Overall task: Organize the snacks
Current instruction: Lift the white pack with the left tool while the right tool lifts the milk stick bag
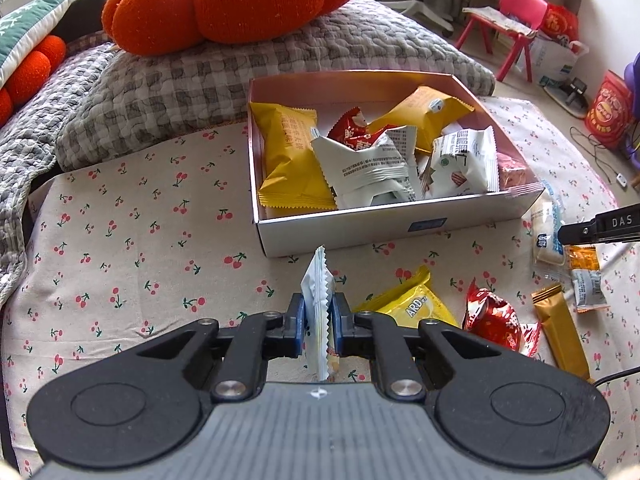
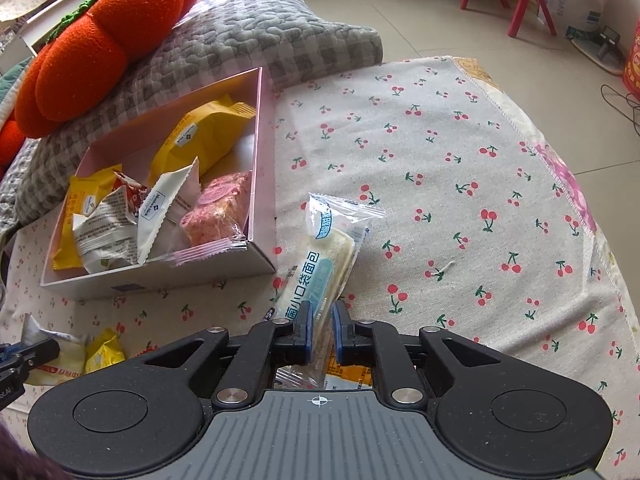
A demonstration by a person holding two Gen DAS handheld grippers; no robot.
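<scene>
My left gripper (image 1: 318,314) is shut on a thin white and pale-blue snack packet (image 1: 318,280), held edge-on and upright just in front of the open white box (image 1: 360,236). The box holds several packets: yellow, white, red and pink. My right gripper (image 2: 321,332) is shut on the near end of a clear bread packet (image 2: 324,256) that lies on the cherry-print cloth (image 2: 460,160) right of the box (image 2: 256,152). A tip of the right gripper (image 1: 588,230) shows at the left wrist view's right edge, beside that bread packet (image 1: 545,224).
Loose snacks lie on the cloth right of my left gripper: a yellow packet (image 1: 412,306), a red packet (image 1: 494,318), a gold bar (image 1: 560,332), a white and orange packet (image 1: 587,276). A grey checked pillow (image 1: 200,80) and an orange plush cushion (image 1: 224,0) sit behind the box.
</scene>
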